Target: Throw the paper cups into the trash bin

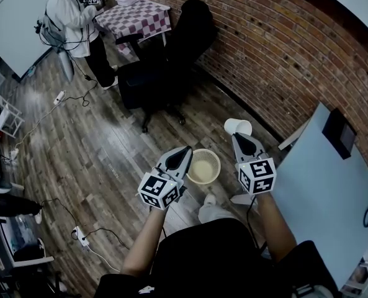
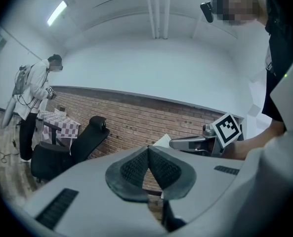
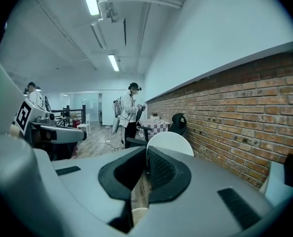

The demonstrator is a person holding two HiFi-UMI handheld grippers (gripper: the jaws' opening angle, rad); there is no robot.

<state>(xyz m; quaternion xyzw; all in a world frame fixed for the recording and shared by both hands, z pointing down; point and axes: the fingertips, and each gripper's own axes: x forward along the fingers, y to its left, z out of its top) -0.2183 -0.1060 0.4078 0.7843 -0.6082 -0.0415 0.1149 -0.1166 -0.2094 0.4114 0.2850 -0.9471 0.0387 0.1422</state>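
A white paper cup (image 1: 237, 126) hangs by its rim from my right gripper (image 1: 238, 136), which is shut on it. The cup is a little to the right of and beyond the cream trash bin (image 1: 203, 166) that stands on the wooden floor between my two grippers. In the right gripper view the cup (image 3: 170, 143) rises as a white disc just past the closed jaws of the right gripper (image 3: 146, 154). My left gripper (image 1: 184, 151) hovers at the bin's left rim. Its jaws meet with nothing between them in the left gripper view (image 2: 148, 152), where the right gripper (image 2: 195, 143) shows.
A black office chair (image 1: 165, 61) stands beyond the bin by the brick wall (image 1: 283, 48). A checked table (image 1: 140, 16) and a person in white (image 1: 72, 23) are at the far left. A pale tabletop (image 1: 326, 191) is at my right. Cables and a power strip (image 1: 79, 234) lie on the floor.
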